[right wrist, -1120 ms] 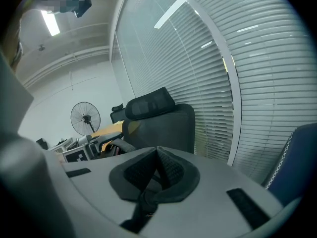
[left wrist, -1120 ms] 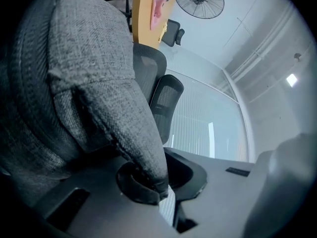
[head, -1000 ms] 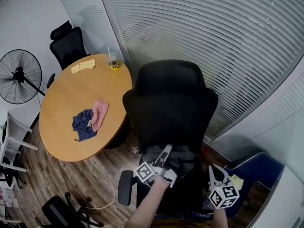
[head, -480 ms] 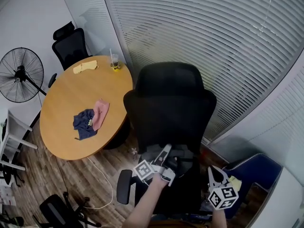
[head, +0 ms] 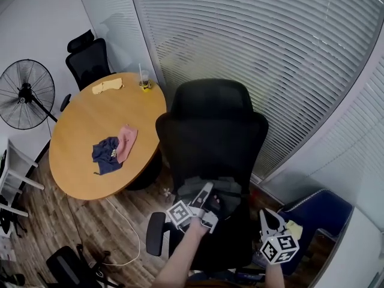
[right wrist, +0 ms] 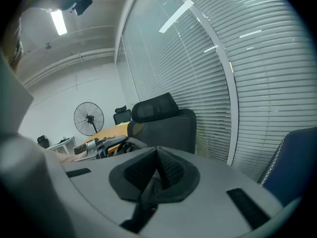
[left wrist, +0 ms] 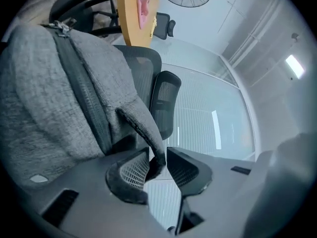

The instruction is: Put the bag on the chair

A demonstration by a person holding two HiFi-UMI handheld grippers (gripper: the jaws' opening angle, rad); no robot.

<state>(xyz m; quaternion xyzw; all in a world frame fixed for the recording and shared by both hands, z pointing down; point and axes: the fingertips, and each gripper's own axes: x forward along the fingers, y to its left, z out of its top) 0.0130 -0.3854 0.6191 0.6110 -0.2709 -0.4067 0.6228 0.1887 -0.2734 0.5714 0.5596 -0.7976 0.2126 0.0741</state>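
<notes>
A grey fabric bag (head: 195, 186) lies on the seat of the black office chair (head: 213, 131), just below its backrest. My left gripper (head: 207, 192) is over the seat, shut on a grey strap (left wrist: 143, 128) of the bag. In the left gripper view the bag's body (left wrist: 49, 108) with its zipper fills the left side, and my left gripper (left wrist: 157, 163) pinches the strap between its pads. My right gripper (head: 265, 216) hangs to the right of the seat, apart from the bag. Seen in its own view, my right gripper (right wrist: 157, 158) has its pads together and points at the chair's back (right wrist: 163, 118).
A round wooden table (head: 84, 173) stands left of the chair with clothes (head: 113, 150), a yellow cloth (head: 107, 87) and a cup (head: 144, 78). A fan (head: 24, 95) and another black chair (head: 90, 56) are beyond it. A blue chair (head: 318, 212) is at the right; blinds line the wall.
My left gripper has edged slightly up toward the backrest with the bag strap in it. The right gripper has barely moved.
</notes>
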